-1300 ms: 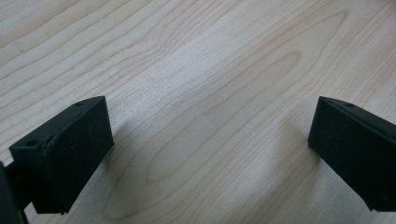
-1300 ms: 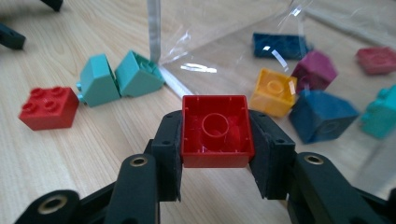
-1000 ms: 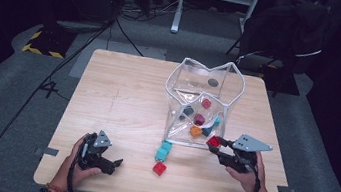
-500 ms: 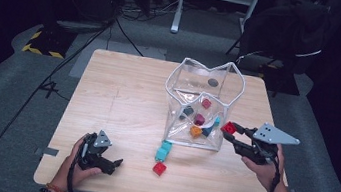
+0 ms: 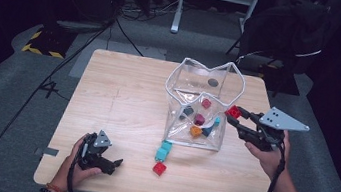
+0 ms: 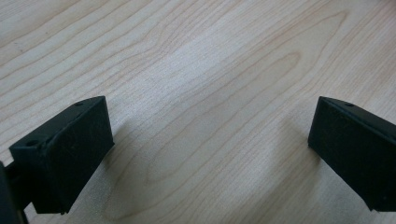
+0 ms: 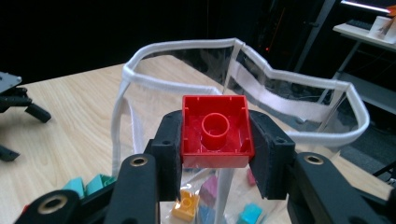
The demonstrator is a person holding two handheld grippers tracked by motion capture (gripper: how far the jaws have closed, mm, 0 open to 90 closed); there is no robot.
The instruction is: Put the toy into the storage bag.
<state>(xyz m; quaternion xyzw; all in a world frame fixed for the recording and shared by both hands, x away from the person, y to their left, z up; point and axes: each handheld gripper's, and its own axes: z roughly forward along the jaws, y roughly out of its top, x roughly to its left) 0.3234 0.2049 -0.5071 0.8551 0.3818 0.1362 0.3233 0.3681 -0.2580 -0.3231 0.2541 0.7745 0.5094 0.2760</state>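
Observation:
My right gripper is shut on a red brick and holds it in the air beside the right rim of the clear plastic bag. In the right gripper view the red brick shows its hollow underside, pinched between both pads, with the bag's white rim just beyond. Inside the bag lie several coloured bricks. My left gripper rests low at the table's near left corner, its jaws wide apart over bare wood.
A teal brick and another red brick lie on the table just in front of the bag. A dark chair and a metal stand are behind the table. Cables run across the floor at left.
My right gripper has risen with the red brick from near the tabletop to the height of the bag's rim. The left gripper has stayed where it was.

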